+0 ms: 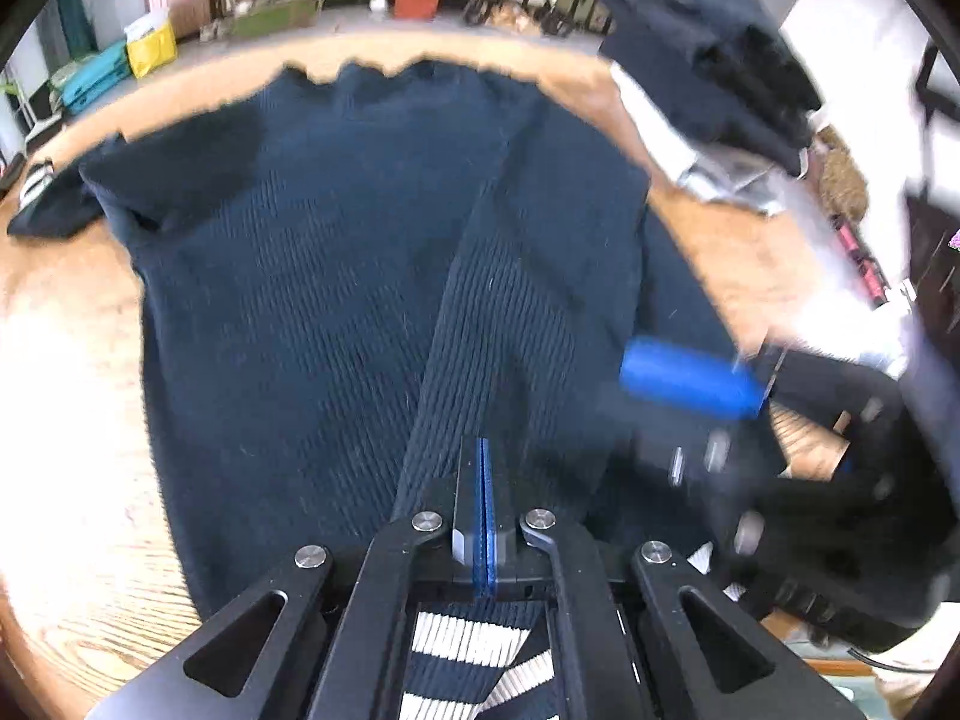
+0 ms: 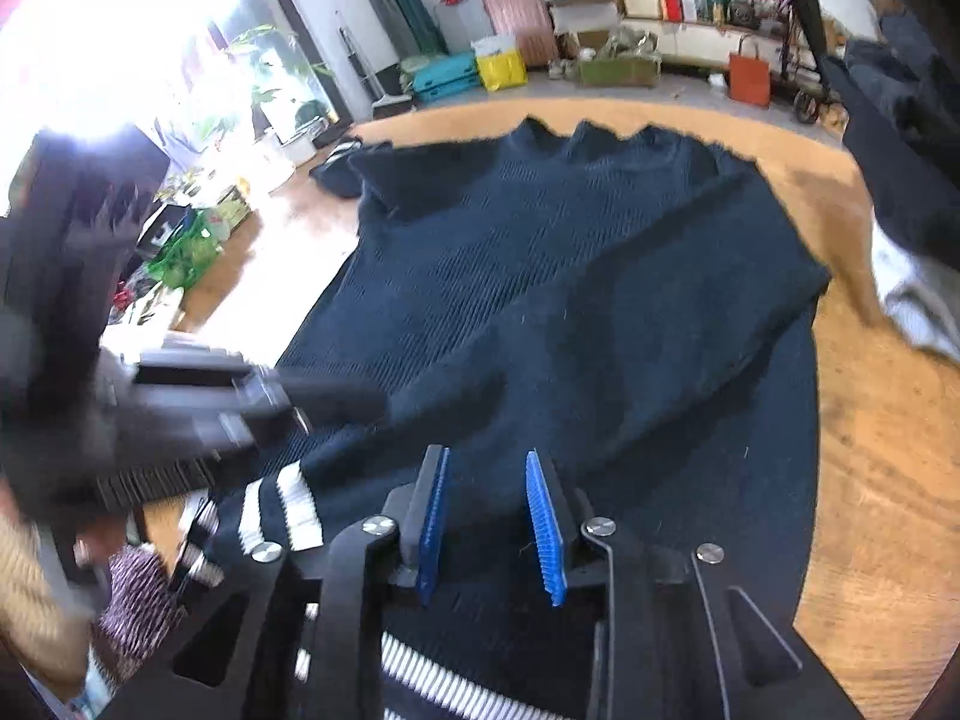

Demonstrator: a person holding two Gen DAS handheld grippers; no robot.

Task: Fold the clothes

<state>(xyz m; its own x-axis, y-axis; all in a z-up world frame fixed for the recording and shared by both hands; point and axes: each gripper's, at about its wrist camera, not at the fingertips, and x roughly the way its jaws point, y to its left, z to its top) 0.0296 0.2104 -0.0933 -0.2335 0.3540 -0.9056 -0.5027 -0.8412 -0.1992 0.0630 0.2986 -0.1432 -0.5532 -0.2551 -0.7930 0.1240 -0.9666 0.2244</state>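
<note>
A navy knitted sweater [image 1: 336,276] lies spread across a round wooden table [image 1: 66,480], filling most of the space ahead of both grippers. One sleeve [image 1: 474,330] is folded over the body and runs diagonally toward the left gripper [image 1: 483,450], whose blue pads are pressed together with no gap. Whether they pinch any knit cannot be told; the sleeve's white-striped cuff [image 1: 474,642] lies just under the jaws, between the gripper's arms.

The right gripper [image 2: 489,462] hovers over the near part of the sweater with its jaws parted, nothing between the blue pads [image 2: 543,516]; only dark knit shows below the gap. To the left of these jaws sits the striped cuff, beside the blurred left gripper. Beyond the jaws, on the table's right edge, rests a pile of dark clothes [image 1: 720,60].
</note>
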